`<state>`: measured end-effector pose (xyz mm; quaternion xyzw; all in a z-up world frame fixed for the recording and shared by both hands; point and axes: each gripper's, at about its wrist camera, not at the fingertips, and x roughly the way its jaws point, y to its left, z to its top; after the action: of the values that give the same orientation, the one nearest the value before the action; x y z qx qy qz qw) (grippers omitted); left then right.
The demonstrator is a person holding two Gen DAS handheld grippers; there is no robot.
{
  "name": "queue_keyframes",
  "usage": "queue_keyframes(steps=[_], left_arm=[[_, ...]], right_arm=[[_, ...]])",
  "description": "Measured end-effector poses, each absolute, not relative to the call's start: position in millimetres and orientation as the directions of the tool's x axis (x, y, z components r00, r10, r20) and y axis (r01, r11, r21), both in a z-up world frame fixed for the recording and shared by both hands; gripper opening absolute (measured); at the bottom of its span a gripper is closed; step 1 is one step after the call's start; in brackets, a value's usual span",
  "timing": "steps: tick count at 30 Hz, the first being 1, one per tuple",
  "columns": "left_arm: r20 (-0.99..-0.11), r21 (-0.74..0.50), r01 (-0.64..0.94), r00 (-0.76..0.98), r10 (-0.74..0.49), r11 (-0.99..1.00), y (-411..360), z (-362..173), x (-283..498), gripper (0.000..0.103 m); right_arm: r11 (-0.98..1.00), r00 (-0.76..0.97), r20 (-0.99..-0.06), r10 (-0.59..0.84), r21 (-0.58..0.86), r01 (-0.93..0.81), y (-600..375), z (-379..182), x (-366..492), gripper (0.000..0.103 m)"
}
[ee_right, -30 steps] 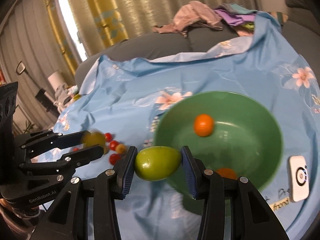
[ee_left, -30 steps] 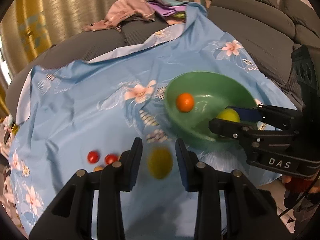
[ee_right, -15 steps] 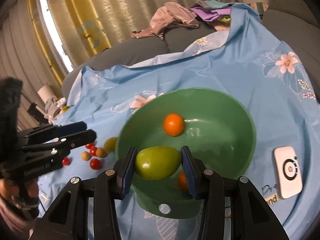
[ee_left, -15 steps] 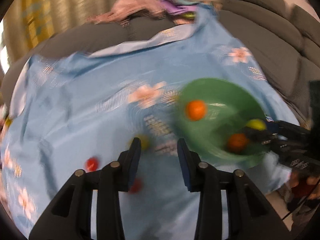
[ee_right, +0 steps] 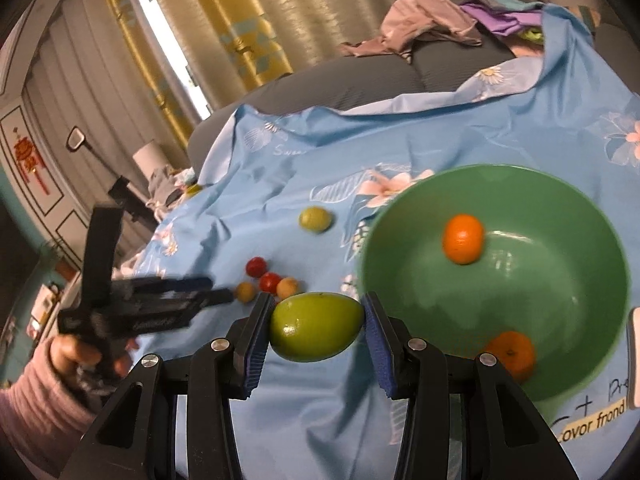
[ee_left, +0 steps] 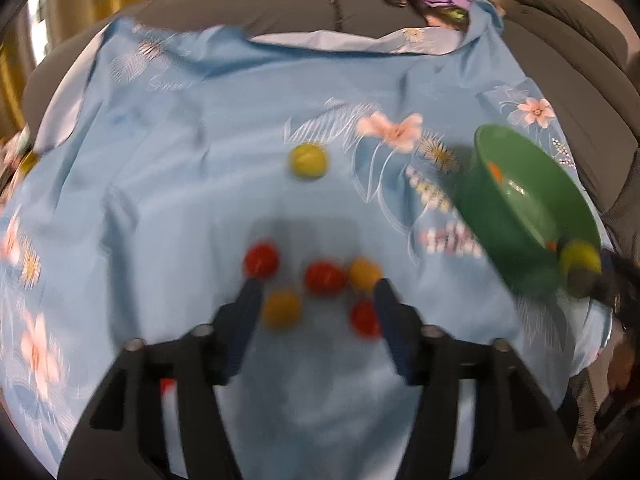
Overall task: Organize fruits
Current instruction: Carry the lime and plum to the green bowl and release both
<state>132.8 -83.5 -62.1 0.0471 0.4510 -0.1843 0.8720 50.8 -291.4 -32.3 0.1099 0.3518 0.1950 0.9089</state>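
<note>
The right gripper [ee_right: 316, 330] clamps a green fruit [ee_right: 316, 327]; the green bowl [ee_right: 560, 376] is just right of it.

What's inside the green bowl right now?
The bowl holds two oranges: one toward the far side, one by the near wall. The right gripper, holding a green fruit, hides part of the near rim, so nothing there can be checked.

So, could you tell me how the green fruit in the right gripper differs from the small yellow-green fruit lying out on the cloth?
The green fruit is clearly larger and egg-shaped; the yellow-green fruit is smaller and rounder. The green fruit is clamped between the pads of the right gripper, near the rim of the green bowl; the yellow-green fruit rests free on the blue cloth, well apart from the bowl. Both are smooth-skinned, greenish and outside the bowl.
</note>
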Motion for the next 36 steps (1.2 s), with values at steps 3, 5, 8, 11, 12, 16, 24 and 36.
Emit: queue_keyframes(steps=[3, 5, 8, 11, 12, 16, 24, 36], left_arm=[[-0.794, -0.077, 0.36, 0.542, -0.276, 0.93, -93, -63, 169, 0.064], [-0.794, -0.064, 0.343, 0.551, -0.256, 0.937, -96, -69, 195, 0.064], [-0.815, -0.025, 0.303, 0.546, -0.195, 0.953, -95, -83, 223, 0.062], [-0.821, -0.022, 0.266, 0.546, -0.169, 0.964, -80, -90, 238, 0.062], [-0.822, -0.039, 0.253, 0.542, -0.175, 0.967, -76, -92, 243, 0.062], [-0.826, -0.064, 0.27, 0.525, -0.203, 0.961, -73, -98, 252, 0.054], [-0.826, -0.083, 0.358, 0.498, -0.265, 0.93, -101, -97, 266, 0.051], [-0.838, -0.057, 0.346, 0.494, -0.233, 0.937, -110, -105, 273, 0.045]], right_arm=[[0.897, 0.666, -0.604, 0.438, 0.338, -0.284, -285, -36, 55, 0.046], [0.895, 0.658, -0.609, 0.443, 0.338, -0.289, -282, -39, 59, 0.046], [0.889, 0.643, -0.615, 0.456, 0.344, -0.302, -278, -43, 65, 0.046], [0.886, 0.632, -0.621, 0.464, 0.341, -0.314, -272, -47, 72, 0.046], [0.884, 0.629, -0.621, 0.467, 0.339, -0.321, -270, -48, 74, 0.046], [0.873, 0.624, -0.611, 0.487, 0.347, -0.342, -264, -48, 79, 0.046], [0.873, 0.626, -0.61, 0.487, 0.348, -0.341, -262, -47, 82, 0.046], [0.87, 0.63, -0.6, 0.493, 0.357, -0.34, -266, -44, 84, 0.046]])
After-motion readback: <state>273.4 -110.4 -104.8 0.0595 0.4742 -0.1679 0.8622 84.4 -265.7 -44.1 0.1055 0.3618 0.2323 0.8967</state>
